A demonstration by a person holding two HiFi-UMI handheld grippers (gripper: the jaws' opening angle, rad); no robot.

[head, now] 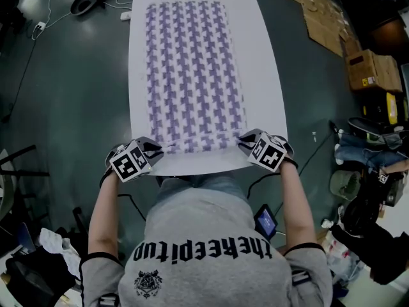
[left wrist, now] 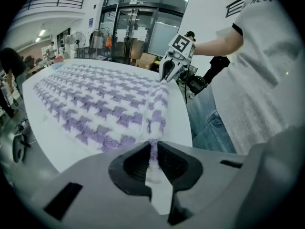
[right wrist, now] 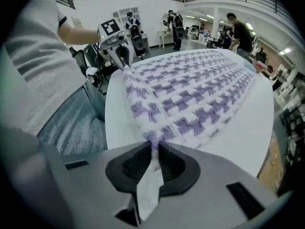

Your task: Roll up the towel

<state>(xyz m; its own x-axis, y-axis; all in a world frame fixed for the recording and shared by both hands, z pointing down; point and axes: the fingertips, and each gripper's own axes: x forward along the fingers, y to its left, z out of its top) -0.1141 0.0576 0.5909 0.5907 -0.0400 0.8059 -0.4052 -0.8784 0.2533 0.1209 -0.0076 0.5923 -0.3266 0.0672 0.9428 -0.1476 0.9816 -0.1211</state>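
**Towel** (head: 192, 75): one. We record a white cloth with a purple houndstooth pattern. It lies spread lengthwise along the middle of the worktop and runs away from the person. Its near edge is gathered into a low ridge that spans from one gripper to the other, and the rest lies flat.

**Worktop** (head: 268, 101): one. It is white and long, and its bare margin shows on both sides of the towel.

**Grippers**: two.
- **Left gripper** (head: 155, 149): it sits at the towel's near left corner. Its own view shows the jaws clamped on a pinch of the purple-and-white cloth.
- **Right gripper** (head: 245, 141): it sits at the near right corner. Its own view shows the jaws likewise clenched on the cloth, with a tuft standing up between them.
- Both grippers point steeply down at the worktop's near end.

**Marker cubes** (head: 131, 163): two, one on each gripper.

**Person** (head: 211, 248): one holds the grippers. We note a grey short-sleeved shirt, and jeans show in both gripper views.

**Cardboard box** (head: 374, 69): one closed box stands on the floor (head: 64, 107), well to the right of the worktop. Flattened cardboard (head: 323, 18) lies beyond it, and we cannot count the sheets.
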